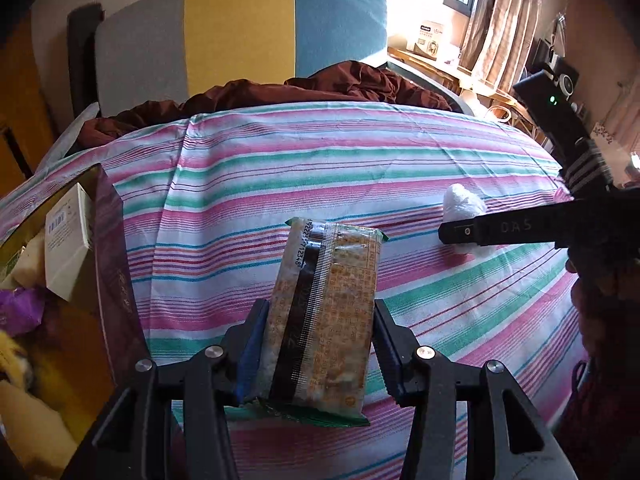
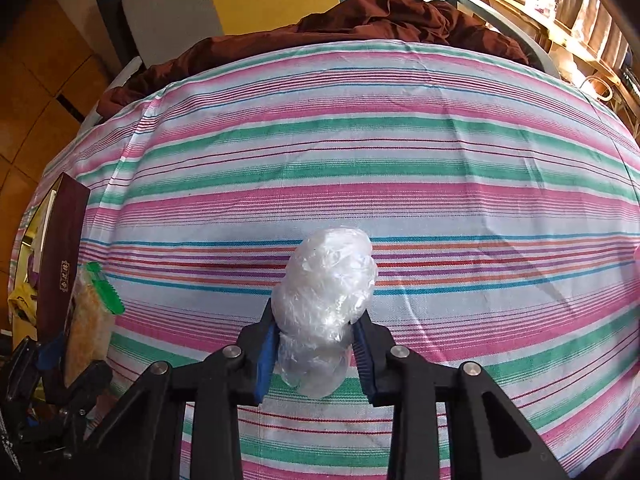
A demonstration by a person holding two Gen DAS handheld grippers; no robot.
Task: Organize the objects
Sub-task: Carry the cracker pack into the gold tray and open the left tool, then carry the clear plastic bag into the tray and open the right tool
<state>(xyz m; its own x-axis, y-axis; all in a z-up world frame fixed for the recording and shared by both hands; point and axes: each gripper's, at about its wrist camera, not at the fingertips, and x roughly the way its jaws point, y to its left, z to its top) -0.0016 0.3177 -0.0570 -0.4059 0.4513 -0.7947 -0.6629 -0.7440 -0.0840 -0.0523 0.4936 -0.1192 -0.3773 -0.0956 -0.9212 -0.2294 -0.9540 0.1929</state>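
Note:
My left gripper (image 1: 320, 312) is shut on a snack packet (image 1: 324, 292) with an orange printed wrapper and green ends, held upright above the striped sheet (image 1: 320, 168). In the right wrist view the same packet (image 2: 86, 320) shows at the far left, next to a dark maroon box (image 2: 64, 240). My right gripper (image 2: 316, 324) is shut on a crumpled wad of clear plastic (image 2: 328, 280) that bulges above its blue pads. From the left wrist view the wad (image 1: 464, 204) lies at the right behind one black finger (image 1: 500, 232).
The maroon box (image 1: 116, 264) at the left holds a white carton (image 1: 68, 240), a purple wrapper (image 1: 20, 312) and yellow items. A brown cloth (image 1: 320, 84) lies at the far edge before a grey, yellow and blue backrest (image 1: 240, 32). A hand (image 1: 600, 280) is at the right.

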